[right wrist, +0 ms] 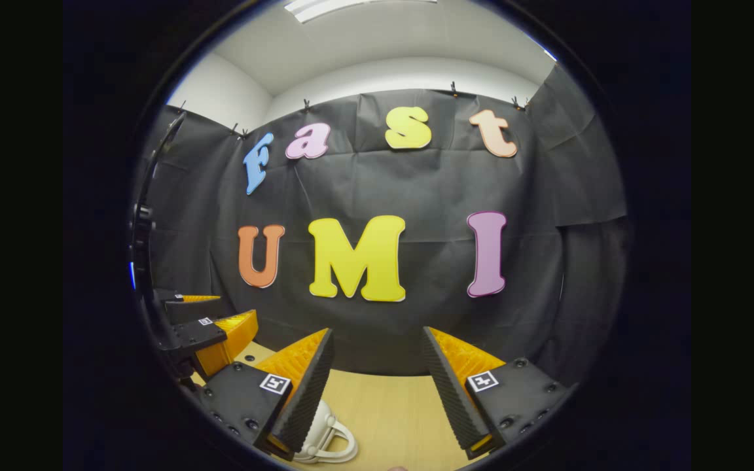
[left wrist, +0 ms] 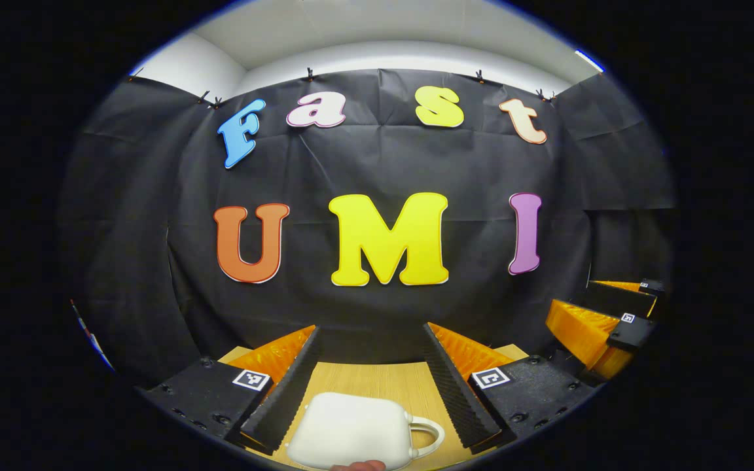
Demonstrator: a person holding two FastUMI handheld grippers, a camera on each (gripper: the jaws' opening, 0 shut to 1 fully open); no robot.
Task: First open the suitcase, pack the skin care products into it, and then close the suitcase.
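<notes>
Two grippers hang over a wood table [left wrist: 377, 376], with the booth wall behind it. Nothing is packed yet, so I think the job is at its very start — the case must be opened first.

On the table sits a small white suitcase [left wrist: 351, 432], low in the left gripper view. It is shut as far as I can see. Its handle [left wrist: 426, 435] sticks out to the right side in that view. The case lies flat, with its long side running left to right across the fingers.

The left gripper [left wrist: 374, 379] is wide open and holds nothing. The case lies right between its two fingers, close to the camera, and it does not seem to touch them. So the left one is the nearer — it is right on top of the case.

The right gripper [right wrist: 377, 386] is wide open too, with nothing in it. In its view the case [right wrist: 324, 439] peeks out from behind its left finger, handle toward the middle. So the case lies off to the left of this gripper, and bare table is between its fingers. The left gripper [right wrist: 210, 333] shows at the left edge there.

I cannot see any skin care bottles. A small pink bit shows at the bottom edge of the left gripper view — I cannot tell what it is
</notes>
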